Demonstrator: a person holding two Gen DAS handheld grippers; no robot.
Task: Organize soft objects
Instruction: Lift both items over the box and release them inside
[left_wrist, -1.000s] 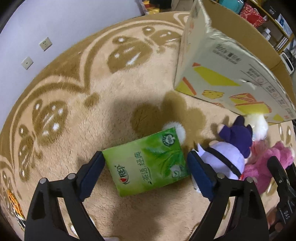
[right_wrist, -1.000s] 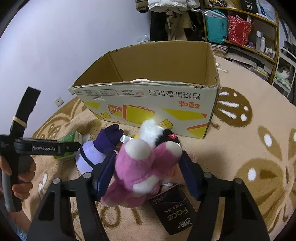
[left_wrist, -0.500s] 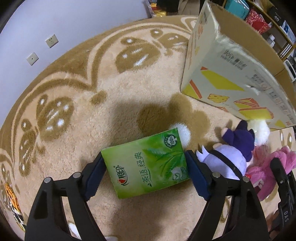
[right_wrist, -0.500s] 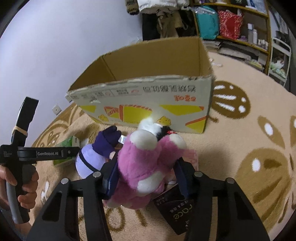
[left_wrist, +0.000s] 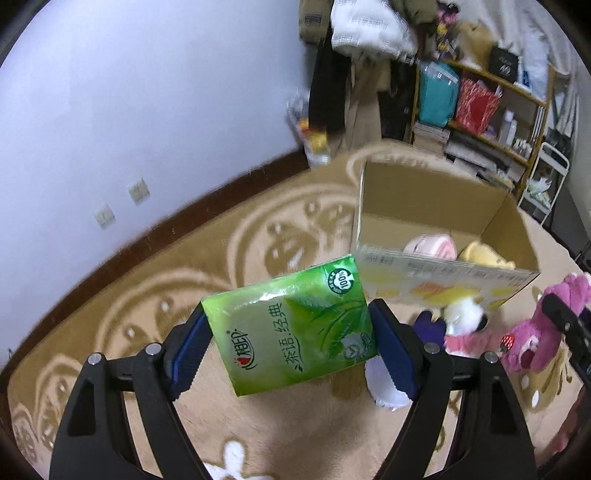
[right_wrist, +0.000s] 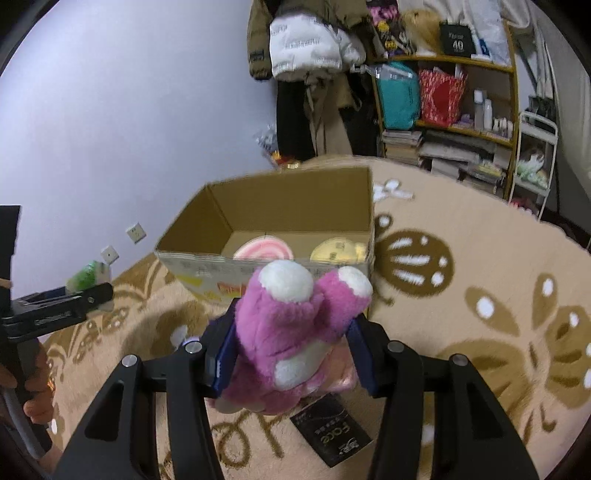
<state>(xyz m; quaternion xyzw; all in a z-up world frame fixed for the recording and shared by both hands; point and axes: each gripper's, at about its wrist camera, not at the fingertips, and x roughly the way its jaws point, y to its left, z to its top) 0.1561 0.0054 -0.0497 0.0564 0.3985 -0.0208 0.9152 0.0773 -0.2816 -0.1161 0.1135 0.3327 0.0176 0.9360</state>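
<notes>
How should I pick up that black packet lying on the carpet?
Pinch the black packet across its narrow width, a finger on each long edge, coming straight down from above. It lies flat on the carpet, so nothing sticks up to grab. Take the near end; the far end hides behind the pink plush in the right gripper.

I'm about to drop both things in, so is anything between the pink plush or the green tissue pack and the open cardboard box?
Nothing visible blocks either. The pink plush and the green tissue pack are each held above the carpet, facing the cardboard box. Its top is open; a pink round item and a yellow item already lie inside, with bare floor beside them.
</notes>
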